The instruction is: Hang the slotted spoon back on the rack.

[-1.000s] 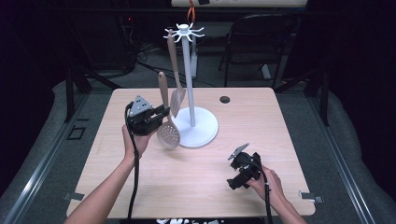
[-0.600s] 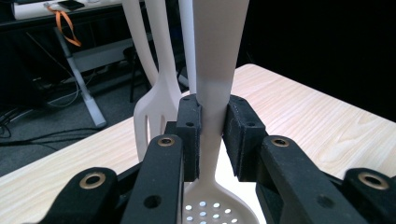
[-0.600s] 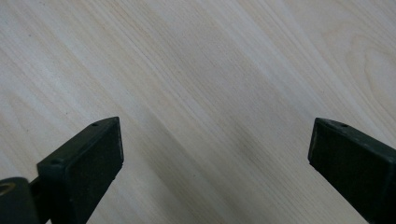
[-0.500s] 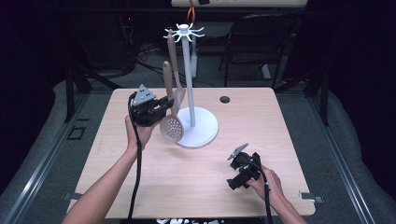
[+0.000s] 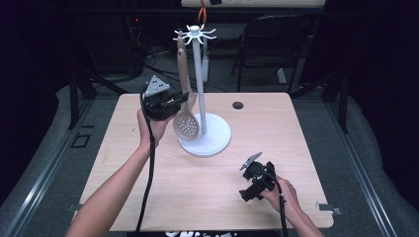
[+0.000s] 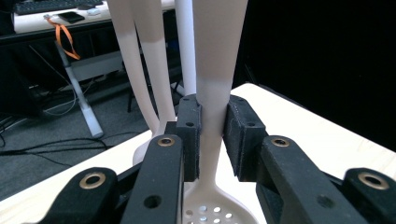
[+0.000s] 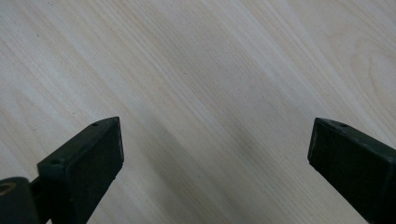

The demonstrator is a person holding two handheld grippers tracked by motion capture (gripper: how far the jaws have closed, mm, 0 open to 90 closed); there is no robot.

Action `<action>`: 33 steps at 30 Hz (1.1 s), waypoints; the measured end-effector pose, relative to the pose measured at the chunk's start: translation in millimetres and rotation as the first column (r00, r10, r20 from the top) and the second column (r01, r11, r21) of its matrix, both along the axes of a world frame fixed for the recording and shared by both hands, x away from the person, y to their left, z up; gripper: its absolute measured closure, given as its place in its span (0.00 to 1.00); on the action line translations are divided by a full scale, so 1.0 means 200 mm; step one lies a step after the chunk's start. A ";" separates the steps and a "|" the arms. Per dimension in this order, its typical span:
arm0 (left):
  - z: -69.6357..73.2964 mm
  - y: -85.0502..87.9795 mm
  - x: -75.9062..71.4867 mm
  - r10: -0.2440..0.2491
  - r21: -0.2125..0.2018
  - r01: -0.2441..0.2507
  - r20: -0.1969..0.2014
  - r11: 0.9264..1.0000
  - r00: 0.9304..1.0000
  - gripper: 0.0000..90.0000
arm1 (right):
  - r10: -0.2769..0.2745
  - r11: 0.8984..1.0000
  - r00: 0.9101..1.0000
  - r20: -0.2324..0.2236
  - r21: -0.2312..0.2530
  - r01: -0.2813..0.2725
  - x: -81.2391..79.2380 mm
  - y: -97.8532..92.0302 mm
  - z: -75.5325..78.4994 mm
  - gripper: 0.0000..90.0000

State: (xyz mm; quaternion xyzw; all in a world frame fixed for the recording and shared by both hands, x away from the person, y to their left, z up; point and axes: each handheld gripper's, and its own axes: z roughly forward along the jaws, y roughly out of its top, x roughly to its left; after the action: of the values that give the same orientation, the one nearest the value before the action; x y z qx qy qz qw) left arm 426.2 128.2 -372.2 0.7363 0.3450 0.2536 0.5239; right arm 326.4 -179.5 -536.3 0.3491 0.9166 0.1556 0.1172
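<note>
We see a counter (image 5: 148, 197) of pale wood with a fine straight grain, rounded corners and a small dark round hole (image 5: 238, 105) near its far edge. Around it the room is dark, with grey floor, cables and a black chair (image 5: 269, 44) behind. On the counter stands a white rack (image 5: 202, 89): a flat round base, a thin smooth pole and a crown of short hooks on top. The left gripper (image 5: 170, 104) has its black fingers (image 6: 189, 135) clenched on the narrow neck of a beige slotted spoon (image 5: 186, 123), just beside the pole and above the base. The spoon is smooth plastic, upright, its long handle reaching up to the hooks, its round bowl full of small holes. The right gripper (image 5: 249, 187) rests on the near right part of the counter, its fingers (image 7: 88, 158) released and wide apart over bare wood.
</note>
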 end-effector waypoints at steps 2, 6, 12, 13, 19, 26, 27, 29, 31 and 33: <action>0.01 0.00 0.01 0.007 -0.001 -0.007 0.001 1.000 1.000 0.85 | -0.002 1.000 1.000 0.001 0.000 0.002 0.00 0.00 0.00 0.03; 0.03 -0.01 0.02 0.014 -0.005 -0.014 0.004 1.000 1.000 0.85 | -0.002 1.000 1.000 0.000 -0.001 0.002 0.00 0.00 0.00 0.03; 0.05 -0.01 0.04 0.022 -0.001 -0.022 0.006 1.000 1.000 0.85 | 0.000 1.000 1.000 -0.002 -0.004 0.000 0.00 0.00 0.00 0.03; 0.05 -0.02 0.05 0.022 -0.002 -0.022 0.007 1.000 1.000 0.85 | -0.001 1.000 1.000 -0.001 -0.006 0.001 0.00 0.00 0.00 0.03; 0.06 -0.04 0.06 0.023 0.020 -0.023 0.010 1.000 1.000 0.85 | 0.000 1.000 1.000 -0.006 -0.005 0.000 0.00 0.00 0.00 0.03; 0.06 -0.07 0.08 0.035 0.030 -0.034 -0.004 0.999 0.999 0.85 | 0.001 1.000 1.000 -0.009 0.005 -0.001 0.00 0.00 0.00 0.03; 0.06 -0.07 0.08 0.034 0.040 -0.034 -0.007 0.999 0.999 0.85 | 0.002 1.000 1.000 -0.008 -0.002 -0.002 0.00 0.00 0.00 0.03; 0.05 -0.07 0.09 0.037 0.043 -0.037 -0.013 0.998 0.999 0.85 | 0.002 1.000 1.000 -0.008 -0.001 -0.002 0.00 0.00 0.00 0.03; 0.05 -0.07 0.10 0.035 0.046 -0.034 -0.023 0.998 0.999 0.85 | 0.001 1.000 1.000 -0.007 -0.005 -0.001 0.00 0.00 0.00 0.03; 0.04 -0.08 0.10 0.036 0.043 -0.035 -0.020 0.998 0.999 0.84 | 0.002 1.000 1.000 -0.007 -0.003 -0.002 0.00 0.00 0.00 0.03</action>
State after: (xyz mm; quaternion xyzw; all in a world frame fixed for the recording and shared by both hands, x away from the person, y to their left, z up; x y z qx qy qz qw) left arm 447.2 112.4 -363.7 0.7436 0.3578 0.2625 0.5001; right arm 326.5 -179.3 -536.8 0.3486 0.9176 0.1529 0.1145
